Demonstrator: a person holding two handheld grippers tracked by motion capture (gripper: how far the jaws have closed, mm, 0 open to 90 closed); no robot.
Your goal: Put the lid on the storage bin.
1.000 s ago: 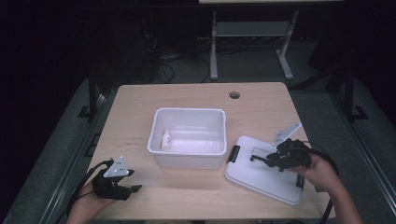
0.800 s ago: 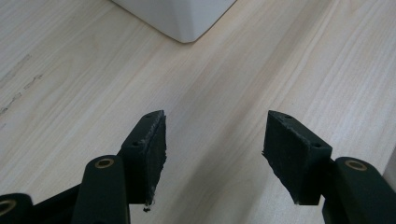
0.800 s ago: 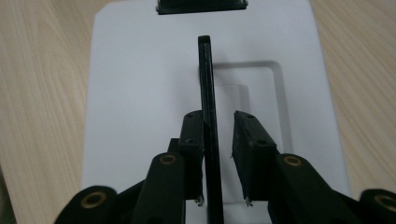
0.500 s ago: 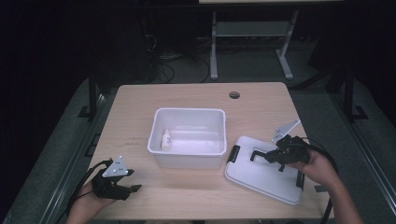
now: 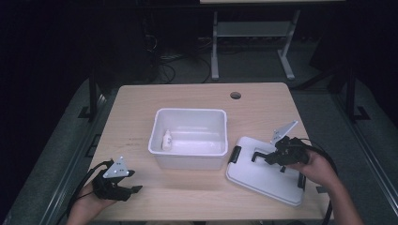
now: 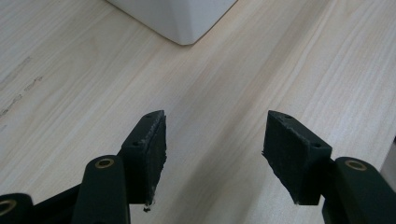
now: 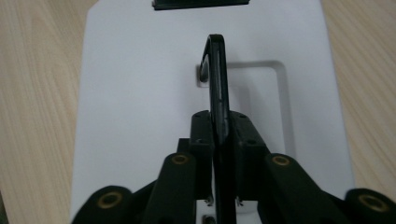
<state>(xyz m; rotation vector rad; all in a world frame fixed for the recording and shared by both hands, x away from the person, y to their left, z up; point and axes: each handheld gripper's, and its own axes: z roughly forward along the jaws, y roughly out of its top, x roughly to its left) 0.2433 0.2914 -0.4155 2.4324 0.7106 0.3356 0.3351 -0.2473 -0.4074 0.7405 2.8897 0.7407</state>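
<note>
A white bin (image 5: 187, 112) stands mid-table with a small white bottle (image 5: 166, 139) inside. To its right a white lid (image 5: 263, 178) lies flat on the table. The lid's black handle (image 7: 215, 70) stands up on edge from it. My right gripper (image 7: 219, 126) has just been closing, and its pads now press on both sides of that handle. From above, my right gripper (image 5: 271, 157) sits over the lid's middle. My left gripper (image 5: 133, 190) rests near the front left edge, and in its own view the left gripper (image 6: 215, 154) is open over bare wood.
Black clips sit at the lid's ends (image 5: 234, 154) (image 7: 200, 4). A corner of the bin (image 6: 182, 18) shows ahead of my left gripper. A round cable hole (image 5: 235, 95) is at the table's far side. Dark floor and a metal stand lie beyond.
My right gripper has edged slightly left on the lid and closed on the handle. The left hand has not moved.
</note>
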